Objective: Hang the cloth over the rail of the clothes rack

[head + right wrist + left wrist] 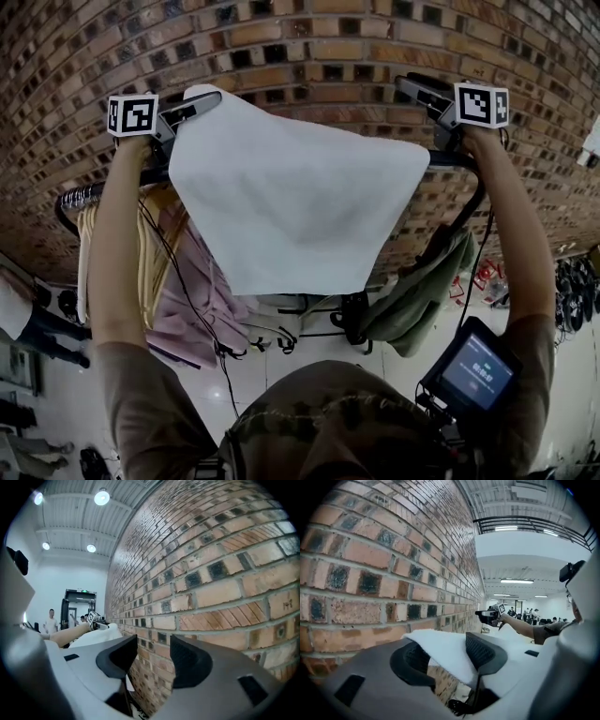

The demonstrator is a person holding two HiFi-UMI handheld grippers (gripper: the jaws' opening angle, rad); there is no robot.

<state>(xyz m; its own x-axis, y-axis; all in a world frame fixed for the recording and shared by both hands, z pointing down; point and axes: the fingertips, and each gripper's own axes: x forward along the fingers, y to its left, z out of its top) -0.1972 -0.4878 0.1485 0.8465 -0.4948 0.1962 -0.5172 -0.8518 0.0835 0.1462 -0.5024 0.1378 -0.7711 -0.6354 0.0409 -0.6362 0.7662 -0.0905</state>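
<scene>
A white cloth (291,197) lies draped over the dark rail (457,160) of the clothes rack and hangs down toward me in a wide flap. My left gripper (202,101) is raised at the cloth's upper left corner. In the left gripper view that corner (440,651) lies loosely between the spread jaws of the left gripper (447,656), and the pads do not press it. My right gripper (412,89) is up at the cloth's right end, just above the rail. Its jaws (154,660) stand apart with only the brick wall between them.
A brick wall (300,37) stands close behind the rail. Under the rail hang a beige garment (155,253), a pink one (192,291) and a green one (422,300). A small screen device (473,370) sits at my lower right. People stand far off in the hall (50,620).
</scene>
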